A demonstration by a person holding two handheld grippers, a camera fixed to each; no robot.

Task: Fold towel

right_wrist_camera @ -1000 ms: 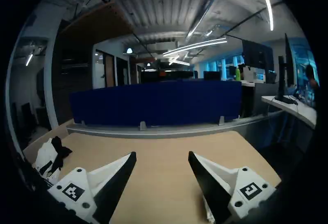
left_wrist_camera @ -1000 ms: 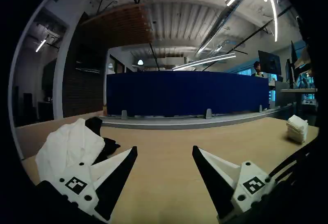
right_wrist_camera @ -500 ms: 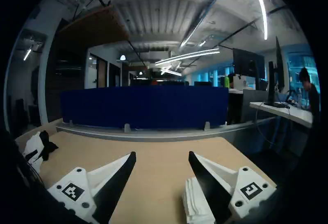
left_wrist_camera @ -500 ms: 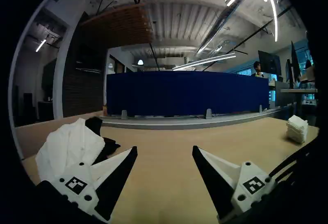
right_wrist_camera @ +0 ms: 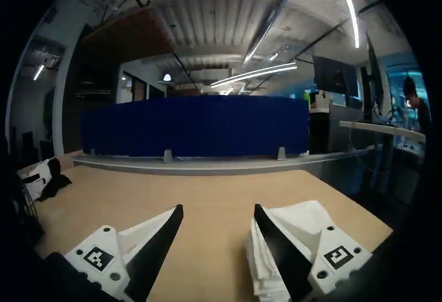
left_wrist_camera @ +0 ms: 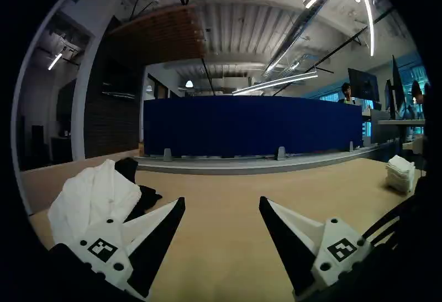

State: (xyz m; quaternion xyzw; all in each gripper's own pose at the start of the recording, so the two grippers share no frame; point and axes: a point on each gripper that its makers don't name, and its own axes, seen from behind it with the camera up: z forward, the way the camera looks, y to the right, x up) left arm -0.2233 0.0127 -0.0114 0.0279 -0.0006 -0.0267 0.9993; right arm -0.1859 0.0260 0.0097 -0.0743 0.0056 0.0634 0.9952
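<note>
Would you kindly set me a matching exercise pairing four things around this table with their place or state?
Things:
1. rumpled white towel
2. folded towel stack
3. blue partition
4. black cloth

Places or states:
A. upright along the far edge of the table
B. neatly layered, at the right in the left gripper view
C. loose heap at the left in that view
D. dark, lying against the white heap

Pairs: 1-C, 2-B, 3-A, 4-D
</note>
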